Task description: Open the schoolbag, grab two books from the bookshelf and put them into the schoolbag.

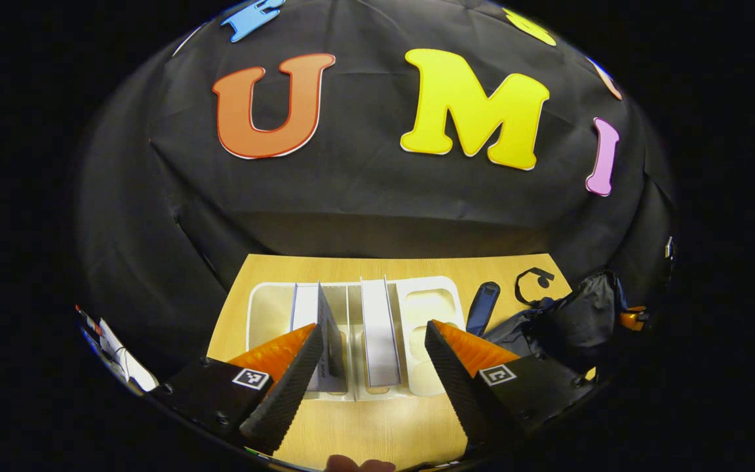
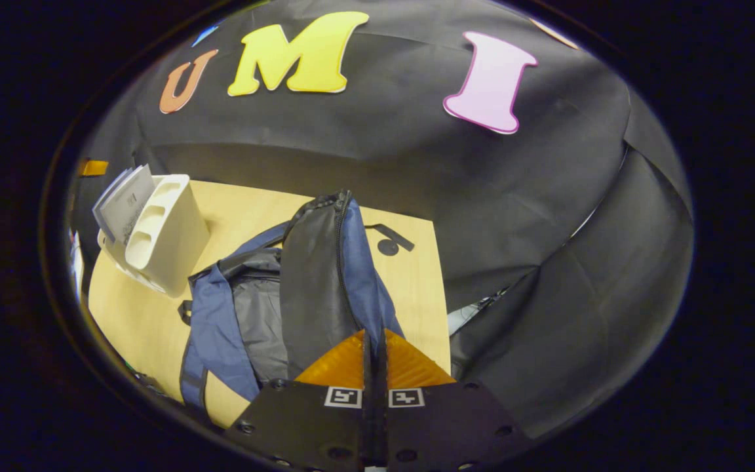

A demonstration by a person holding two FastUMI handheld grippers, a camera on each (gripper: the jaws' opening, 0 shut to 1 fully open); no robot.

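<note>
Right gripper view takes in the wooden tabletop and, slumped across it, the schoolbag, a dark and blue fabric pack lying on its side with a zip line running along its upper ridge. It looks soft and floppy, so I judge it will sag and fold rather than hold its shape; a pinch on the zip pull or the fabric edge beside the zip should serve better than a grab at the loose cloth. The right gripper sits just over the bag's near end with its jaws closed together; whether any cloth is caught between them I cannot tell.

Beside the bag stands the white bookshelf, a slotted plastic rack. In the left gripper view the same bookshelf lies straight ahead, with two thin books standing in its slots: a leaning book and an upright book. They look light, stiff and smooth-covered, so probably best nipped across the spine or top edge. The left gripper hangs before them, jaws spread wide, holding nothing.
</note>
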